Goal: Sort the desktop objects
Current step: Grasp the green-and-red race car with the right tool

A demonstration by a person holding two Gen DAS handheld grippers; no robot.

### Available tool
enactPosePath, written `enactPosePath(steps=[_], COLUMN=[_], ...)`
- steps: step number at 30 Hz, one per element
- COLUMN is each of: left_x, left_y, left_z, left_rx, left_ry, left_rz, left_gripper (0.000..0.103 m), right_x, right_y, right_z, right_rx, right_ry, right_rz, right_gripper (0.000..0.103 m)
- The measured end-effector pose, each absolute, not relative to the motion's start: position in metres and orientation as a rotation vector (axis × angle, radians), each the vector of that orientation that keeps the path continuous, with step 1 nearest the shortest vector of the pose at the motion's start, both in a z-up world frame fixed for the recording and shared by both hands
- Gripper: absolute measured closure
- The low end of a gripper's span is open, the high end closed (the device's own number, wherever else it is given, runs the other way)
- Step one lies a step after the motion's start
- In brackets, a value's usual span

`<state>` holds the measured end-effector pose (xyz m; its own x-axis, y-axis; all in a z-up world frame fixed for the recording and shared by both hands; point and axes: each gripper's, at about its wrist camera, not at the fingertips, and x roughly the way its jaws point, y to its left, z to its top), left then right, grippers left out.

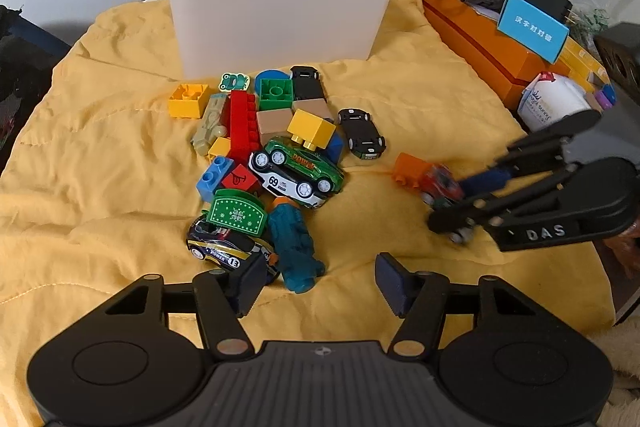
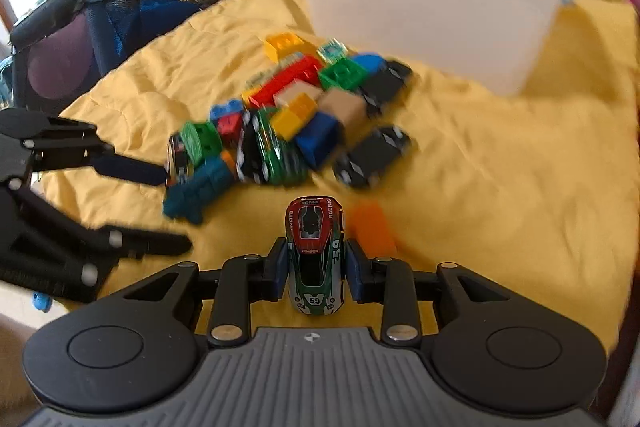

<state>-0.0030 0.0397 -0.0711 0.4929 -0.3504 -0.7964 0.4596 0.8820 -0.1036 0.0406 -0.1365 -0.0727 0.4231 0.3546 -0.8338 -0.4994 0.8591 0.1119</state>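
Yellow quilted cloth point(image 1: 100, 155) over the desk, creased; clutter of boxes along the right edge, dark mesh bag off the left edge. Translucent white bin point(image 1: 276, 7) at the far edge, centre. Mixed heap of toy bricks and cars point(image 1: 276, 155) just in front of the bin.

Right gripper point(image 2: 316, 267): jaws clenched on the red-and-green race car point(image 2: 315, 259), one pad on each flank, nose pointing away. Orange brick point(image 2: 372, 227) just beside the car, on the cloth, apart from the heap. Surroundings blurred in the right wrist view, car sharp.

Left gripper point(image 1: 316, 283): jaws released, nothing between them, poised at the near side of the heap beside the teal figure point(image 1: 296, 247) and the black-and-yellow car point(image 1: 228, 247).

Both grippers pitched steeply down toward the cloth.

Step in hand, judged: lift and carry of the race car to the bin. Recommended: keep grip square on the flanks, clear the bin rim before release, avoid the orange brick.
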Motion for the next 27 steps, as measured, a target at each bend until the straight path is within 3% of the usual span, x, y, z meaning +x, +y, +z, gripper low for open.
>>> enactPosePath(steps=[10, 14, 26, 27], left_x=[0.011, 0.013, 0.043, 0.048], left_y=[0.025, 0.021, -0.006, -0.008], left_z=[-0.073, -0.069, -0.074, -0.077], left_rx=[0.189, 0.19, 0.155, 0.165], left_ry=[0.929, 0.908, 0.944, 0.953], left_rz=[-0.513, -0.516, -0.441, -0.41], left_gripper=[0.039, 0.044, 0.043, 0.038], right_x=[0.029, 0.027, 0.019, 0.019], right_y=[-0.139, -0.136, -0.143, -0.144], right_z=[-0.079, -0.083, -0.084, -0.085], right_rx=[-0.173, -0.192, -0.154, -0.152], right_ry=[1.069, 1.06, 1.032, 1.032], right_rz=[0.49, 0.482, 0.466, 0.466], right_gripper=[0.07, 0.068, 0.067, 0.066])
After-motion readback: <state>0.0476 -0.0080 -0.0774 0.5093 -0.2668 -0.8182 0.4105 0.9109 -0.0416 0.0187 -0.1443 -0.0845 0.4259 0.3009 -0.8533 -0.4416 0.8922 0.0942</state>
